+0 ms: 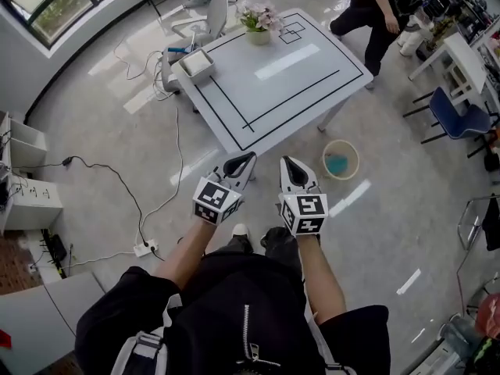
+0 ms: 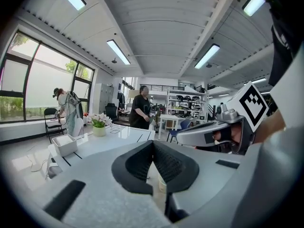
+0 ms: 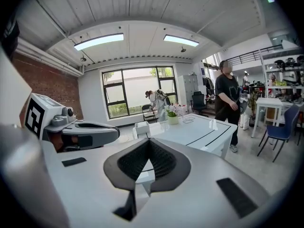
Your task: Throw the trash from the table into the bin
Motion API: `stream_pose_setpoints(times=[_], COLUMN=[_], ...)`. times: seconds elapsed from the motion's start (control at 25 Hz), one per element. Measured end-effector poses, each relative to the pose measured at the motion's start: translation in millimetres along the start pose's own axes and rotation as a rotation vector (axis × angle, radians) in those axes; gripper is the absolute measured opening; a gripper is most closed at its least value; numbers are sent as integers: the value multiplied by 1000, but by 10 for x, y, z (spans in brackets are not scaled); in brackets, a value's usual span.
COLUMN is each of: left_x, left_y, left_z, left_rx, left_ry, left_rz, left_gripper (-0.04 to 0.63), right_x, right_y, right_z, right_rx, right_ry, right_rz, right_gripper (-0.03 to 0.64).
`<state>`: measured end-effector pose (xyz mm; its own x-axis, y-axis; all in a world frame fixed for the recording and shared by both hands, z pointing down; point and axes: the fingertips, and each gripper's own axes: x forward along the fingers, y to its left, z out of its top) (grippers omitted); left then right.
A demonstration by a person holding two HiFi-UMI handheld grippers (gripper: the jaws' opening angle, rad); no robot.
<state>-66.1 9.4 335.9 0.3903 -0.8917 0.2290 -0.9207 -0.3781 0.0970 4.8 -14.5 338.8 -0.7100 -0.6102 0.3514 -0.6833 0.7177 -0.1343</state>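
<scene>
The white table (image 1: pixel 297 76) with black lines stands ahead of me and bears a white box (image 1: pixel 196 64) at its left corner and a flower pot (image 1: pixel 258 22) at the far edge. A round bin (image 1: pixel 341 160) with something blue-green inside sits on the floor off the table's near right corner. My left gripper (image 1: pixel 244 161) and right gripper (image 1: pixel 287 162) are held side by side in the air short of the table. Both are shut with nothing between the pads, as the left gripper (image 2: pixel 153 144) and right gripper (image 3: pixel 149 141) show in their own views.
A person (image 1: pixel 383 6) in black stands by the table's far right corner. A blue chair (image 1: pixel 457 116) and desks are at the right. Cables (image 1: pixel 141 209) and a power strip (image 1: pixel 144 248) lie on the floor at the left.
</scene>
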Motion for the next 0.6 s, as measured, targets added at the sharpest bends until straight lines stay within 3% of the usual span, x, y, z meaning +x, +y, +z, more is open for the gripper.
stream_pose_setpoints(times=[0.44, 0.6], left_x=[-311, -396], left_y=[250, 297], left_z=[145, 32], left_rx=[-9, -17], left_ry=[-58, -48], left_rz=[27, 32], left_gripper=[6, 6], right_x=[111, 105], right_y=[383, 459], right_z=[143, 41], right_rx=[-39, -32], right_ry=[-6, 2], right_rz=[11, 11], right_gripper=[9, 9])
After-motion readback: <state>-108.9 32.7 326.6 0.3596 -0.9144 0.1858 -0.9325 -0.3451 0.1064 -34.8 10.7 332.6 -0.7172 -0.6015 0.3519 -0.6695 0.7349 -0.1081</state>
